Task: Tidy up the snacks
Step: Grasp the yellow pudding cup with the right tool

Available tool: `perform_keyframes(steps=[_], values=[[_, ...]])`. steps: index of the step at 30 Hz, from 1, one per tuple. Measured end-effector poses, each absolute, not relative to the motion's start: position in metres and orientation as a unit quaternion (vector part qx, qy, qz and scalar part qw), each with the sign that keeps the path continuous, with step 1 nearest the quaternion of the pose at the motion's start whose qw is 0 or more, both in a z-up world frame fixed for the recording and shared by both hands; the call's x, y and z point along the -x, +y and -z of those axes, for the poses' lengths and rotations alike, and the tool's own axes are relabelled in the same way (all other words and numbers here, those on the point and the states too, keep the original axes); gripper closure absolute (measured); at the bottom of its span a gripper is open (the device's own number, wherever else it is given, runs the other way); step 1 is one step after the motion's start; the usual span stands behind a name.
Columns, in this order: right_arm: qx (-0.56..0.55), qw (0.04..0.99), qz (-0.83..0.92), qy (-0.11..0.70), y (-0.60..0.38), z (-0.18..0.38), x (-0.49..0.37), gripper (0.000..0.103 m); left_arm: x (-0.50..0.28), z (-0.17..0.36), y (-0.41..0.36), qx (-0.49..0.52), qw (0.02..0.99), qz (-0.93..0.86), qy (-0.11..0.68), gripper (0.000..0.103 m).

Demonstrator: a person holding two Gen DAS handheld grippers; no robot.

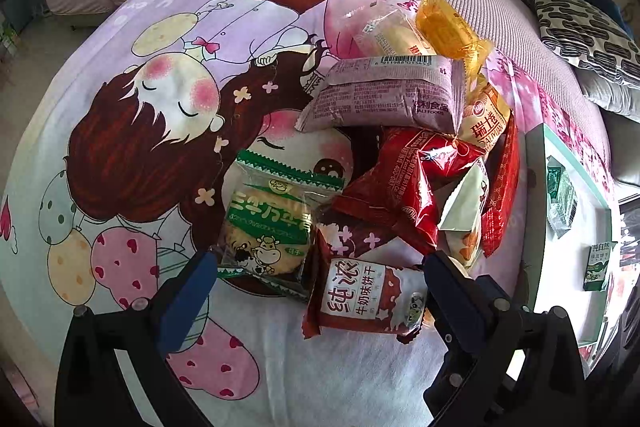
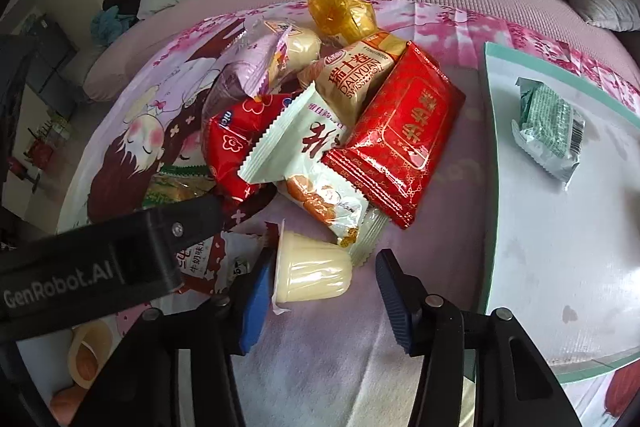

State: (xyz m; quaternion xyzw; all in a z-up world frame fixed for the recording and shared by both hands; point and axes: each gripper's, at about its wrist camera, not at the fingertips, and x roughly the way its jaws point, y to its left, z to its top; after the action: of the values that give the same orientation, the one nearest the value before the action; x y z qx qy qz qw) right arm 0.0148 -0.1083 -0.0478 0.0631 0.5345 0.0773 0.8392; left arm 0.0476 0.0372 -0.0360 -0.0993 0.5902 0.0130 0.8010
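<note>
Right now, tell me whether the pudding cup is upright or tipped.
Tipped. The pudding cup lies on its side on the sheet, its sealed lid facing left, between the right claw's fingers.

the purple packet [image 1: 384, 95] carries a barcode and the words "dali foods". the tan packet [image 2: 356, 75] reads "daliyuan swiss roll" beneath large chinese characters. the dark red biscuit packet [image 1: 360, 299] bears a white label with chinese characters. the left tool's [image 1: 316, 291] black arm, seen from the right wrist, shows "genrobot.ai". the green biscuit packet [image 1: 272, 223] has stylised white lettering, not legible.
</note>
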Motion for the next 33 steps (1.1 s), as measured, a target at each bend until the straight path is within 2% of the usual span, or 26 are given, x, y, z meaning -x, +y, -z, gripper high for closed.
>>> perform_keyframes(steps=[3, 27, 33], values=[[-0.062, 0.84, -0.087, 0.532, -0.107, 0.046, -0.013, 0.061, -0.047, 0.036, 0.036, 0.101, 0.801, -0.012, 0.59, 0.0], [-0.053, 0.835, -0.062, 0.544, -0.115, 0.045, -0.005, 0.063, -0.046, 0.033, 0.033, 0.107, 0.8, 0.009, 0.59, 0.001], [-0.056, 0.834, -0.038, 0.548, -0.131, 0.042, 0.003, 0.063, -0.045, 0.035, 0.018, 0.092, 0.796, 0.035, 0.598, 0.016]])
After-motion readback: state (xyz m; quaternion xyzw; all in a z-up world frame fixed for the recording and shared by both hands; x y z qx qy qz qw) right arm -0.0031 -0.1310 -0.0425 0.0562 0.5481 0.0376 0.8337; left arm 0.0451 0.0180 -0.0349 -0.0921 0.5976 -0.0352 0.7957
